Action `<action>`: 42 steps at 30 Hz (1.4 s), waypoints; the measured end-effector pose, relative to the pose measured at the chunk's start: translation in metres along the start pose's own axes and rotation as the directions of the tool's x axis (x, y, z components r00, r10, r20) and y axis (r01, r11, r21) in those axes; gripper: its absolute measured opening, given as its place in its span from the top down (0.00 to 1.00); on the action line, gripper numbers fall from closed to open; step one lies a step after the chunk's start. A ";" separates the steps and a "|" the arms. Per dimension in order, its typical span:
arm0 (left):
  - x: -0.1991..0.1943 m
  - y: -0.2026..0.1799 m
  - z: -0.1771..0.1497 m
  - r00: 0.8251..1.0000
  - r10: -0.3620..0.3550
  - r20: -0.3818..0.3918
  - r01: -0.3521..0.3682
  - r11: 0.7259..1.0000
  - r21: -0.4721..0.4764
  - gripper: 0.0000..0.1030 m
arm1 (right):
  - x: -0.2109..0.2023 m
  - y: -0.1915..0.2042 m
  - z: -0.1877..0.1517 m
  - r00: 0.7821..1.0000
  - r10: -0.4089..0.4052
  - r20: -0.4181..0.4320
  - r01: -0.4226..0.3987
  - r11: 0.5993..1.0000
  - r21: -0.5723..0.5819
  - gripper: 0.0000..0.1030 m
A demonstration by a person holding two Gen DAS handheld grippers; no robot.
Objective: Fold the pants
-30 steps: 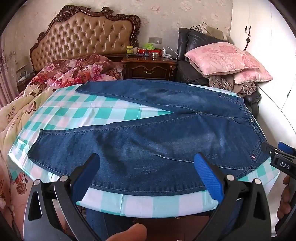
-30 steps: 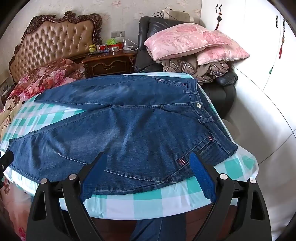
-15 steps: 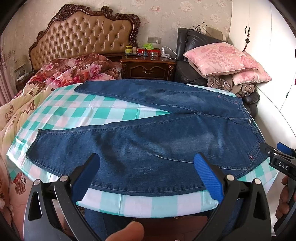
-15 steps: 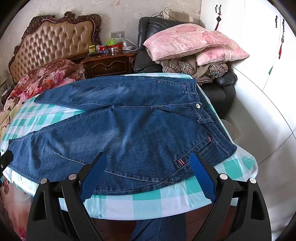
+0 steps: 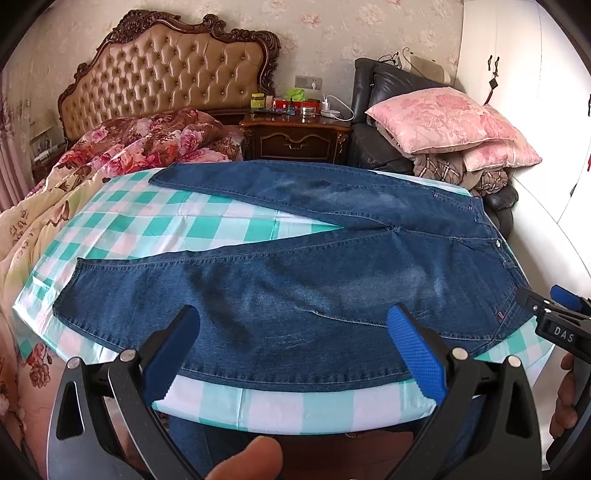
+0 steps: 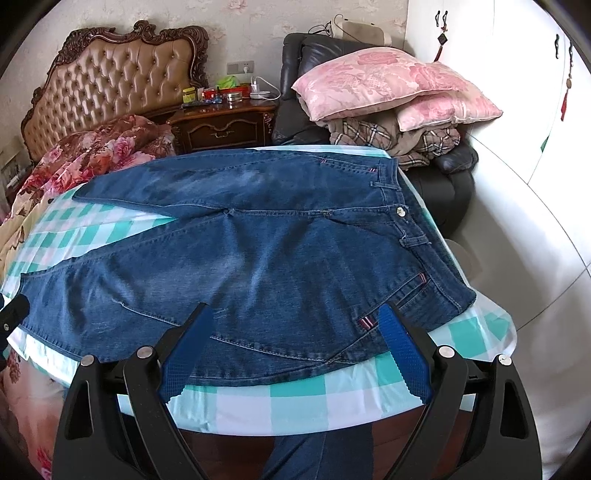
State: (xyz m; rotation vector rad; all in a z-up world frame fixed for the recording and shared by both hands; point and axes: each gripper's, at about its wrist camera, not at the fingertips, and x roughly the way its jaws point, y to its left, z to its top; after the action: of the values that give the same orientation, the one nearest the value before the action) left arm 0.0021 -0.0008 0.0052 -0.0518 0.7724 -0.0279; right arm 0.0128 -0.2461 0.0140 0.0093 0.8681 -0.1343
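Matt denim pants (image 5: pixel 295 288), seemingly glossy tablecloth (image 5: pixel 207 225)

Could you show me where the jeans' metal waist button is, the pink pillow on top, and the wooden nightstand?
waist button (image 6: pixel 400 211), right wrist view, on the metal button itself.
pink pillow (image 6: pixel 364 83), right wrist view, middle of its top face.
nightstand (image 5: pixel 295 142), left wrist view, on its drawer front.

I look into a daylit bedroom with pale floral wallpaper (image 5: pixel 369 33). A tufted tan headboard (image 5: pixel 173 77) in a carved dark frame stands behind a bed heaped with a rose-print quilt (image 5: pixel 147 147). Beside it I see a dark wooden nightstand (image 5: pixel 295 138) cluttered with small items, then a black leather armchair (image 6: pixel 295 107) piled with pink pillows (image 6: pixel 373 85) and plaid blankets. White wardrobe doors (image 6: pixel 517 74) fill the right side.
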 end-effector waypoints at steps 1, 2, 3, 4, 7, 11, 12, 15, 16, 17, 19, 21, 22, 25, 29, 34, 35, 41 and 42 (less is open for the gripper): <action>0.000 0.000 0.000 1.000 0.002 0.002 -0.002 1.000 0.003 0.02 | 0.000 -0.001 0.000 1.000 0.002 -0.001 -0.002 1.000 0.003 0.15; -0.001 0.000 -0.001 1.000 0.005 0.004 -0.005 1.000 0.006 0.02 | 0.000 0.000 0.000 1.000 0.001 -0.001 -0.001 1.000 0.003 0.15; -0.001 -0.001 -0.001 1.000 0.004 0.004 -0.004 1.000 0.008 0.02 | 0.000 0.000 0.000 1.000 0.000 0.000 0.000 1.000 0.003 0.15; -0.001 -0.001 -0.001 1.000 0.002 0.004 -0.002 1.000 0.008 0.02 | 0.000 0.000 0.000 1.000 0.001 0.000 -0.001 1.000 0.003 0.15; -0.001 -0.001 -0.002 1.000 0.002 0.006 -0.002 1.000 0.011 0.02 | 0.000 0.000 0.000 1.000 0.003 -0.001 -0.003 1.000 0.002 0.15; -0.001 -0.001 -0.003 1.000 0.000 0.004 0.000 1.000 0.006 0.02 | -0.001 0.000 0.000 1.000 0.002 0.000 -0.002 1.000 0.003 0.15; -0.001 -0.001 -0.004 1.000 0.000 0.003 0.000 1.000 0.006 0.02 | 0.000 0.000 0.000 1.000 0.002 -0.001 -0.002 1.000 0.002 0.15; -0.001 -0.001 -0.004 1.000 -0.003 0.002 0.003 1.000 0.006 0.02 | -0.001 0.000 0.000 1.000 0.003 -0.001 -0.003 1.000 0.001 0.15; -0.001 -0.001 -0.004 1.000 -0.004 0.001 0.004 1.000 0.005 0.02 | 0.000 0.000 0.000 1.000 0.003 -0.001 -0.003 1.000 0.001 0.15; -0.001 -0.001 -0.004 1.000 -0.004 0.001 0.004 1.000 0.006 0.02 | 0.000 0.000 0.000 1.000 0.003 -0.001 -0.003 1.000 0.002 0.15; -0.001 -0.001 -0.004 1.000 -0.004 0.001 0.004 1.000 0.005 0.02 | 0.000 0.000 0.000 1.000 0.002 -0.001 -0.002 1.000 0.002 0.15; -0.001 -0.001 -0.005 1.000 -0.003 0.001 0.003 1.000 0.007 0.02 | 0.000 0.000 0.000 1.000 0.003 -0.002 -0.003 1.000 0.003 0.15; -0.001 -0.001 -0.004 1.000 -0.004 0.000 0.004 1.000 0.005 0.02 | 0.000 0.000 0.000 1.000 0.002 -0.001 -0.002 1.000 0.003 0.15; 0.000 -0.001 -0.004 1.000 -0.004 -0.001 0.004 1.000 0.004 0.02 | 0.000 0.000 0.000 1.000 0.002 -0.002 -0.002 1.000 0.003 0.15; 0.000 0.001 -0.005 1.000 -0.007 -0.004 0.007 1.000 0.002 0.02 | 0.000 0.000 0.000 1.000 0.002 -0.003 -0.002 1.000 0.003 0.15; 0.000 0.001 -0.004 1.000 -0.006 -0.005 0.006 1.000 0.001 0.02 | 0.000 0.000 0.000 1.000 0.003 -0.003 -0.003 1.000 0.003 0.15; 0.000 0.001 -0.004 1.000 -0.007 -0.005 0.007 1.000 0.001 0.02 | 0.000 0.000 0.000 1.000 0.002 -0.003 -0.002 1.000 0.003 0.15; 0.000 0.000 -0.005 1.000 -0.005 -0.004 0.005 1.000 0.002 0.02 | 0.000 0.000 0.000 1.000 0.002 -0.003 -0.002 1.000 0.003 0.15; 0.000 0.001 -0.004 1.000 -0.006 -0.004 0.006 1.000 0.002 0.02 | 0.000 0.000 0.000 1.000 0.003 -0.003 -0.003 1.000 0.003 0.15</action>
State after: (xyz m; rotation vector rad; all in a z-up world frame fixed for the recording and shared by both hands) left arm -0.0009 -0.0003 0.0018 -0.0518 0.7762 -0.0341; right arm 0.0125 -0.2464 0.0136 0.0138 0.8711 -0.1332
